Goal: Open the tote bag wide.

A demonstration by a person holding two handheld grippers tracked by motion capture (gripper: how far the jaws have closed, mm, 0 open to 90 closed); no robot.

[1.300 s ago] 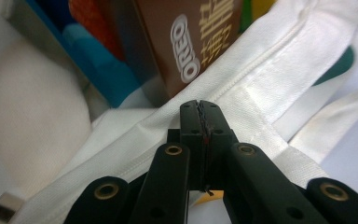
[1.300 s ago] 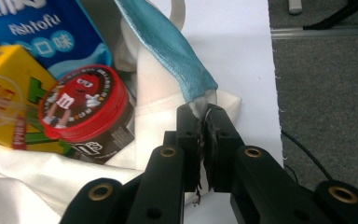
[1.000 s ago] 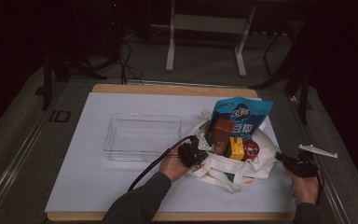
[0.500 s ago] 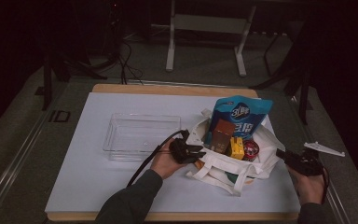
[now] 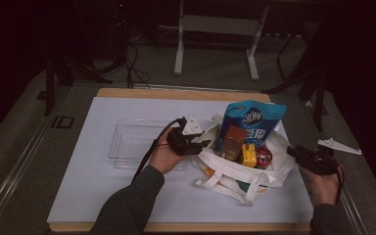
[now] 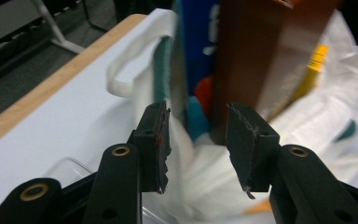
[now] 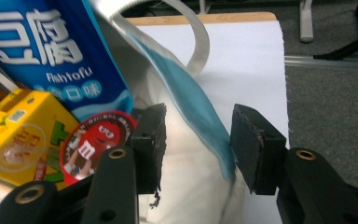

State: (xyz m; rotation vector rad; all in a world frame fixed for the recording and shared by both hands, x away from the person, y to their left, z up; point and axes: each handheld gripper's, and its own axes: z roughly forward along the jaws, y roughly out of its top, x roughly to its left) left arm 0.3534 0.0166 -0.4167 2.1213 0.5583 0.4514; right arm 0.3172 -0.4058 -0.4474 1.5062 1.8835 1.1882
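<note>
1. Nearest the viewer, two forearms enter from six o'clock, each hand holding a gripper.
2. The left gripper (image 5: 201, 143) has just been opening; its jaws stand about half apart and hold nothing, with the bag's edge beyond them at twelve o'clock.
3. The right gripper (image 5: 293, 152) has also just been opening; its pads are off the cloth, though the bag's blue-lined rim lies between them.
4. The bag (image 5: 235, 169), white cloth, sits on the table (image 5: 93, 171) between both grippers, mouth up, long axis running three to nine o'clock.
5. The left gripper is likely nearer the brown box (image 5: 233, 142); the yellow box (image 5: 248, 154) and red tin (image 5: 263, 156) lie closer to the right.
6. Farther off at nine o'clock lies a clear tray (image 5: 132, 142).
</note>
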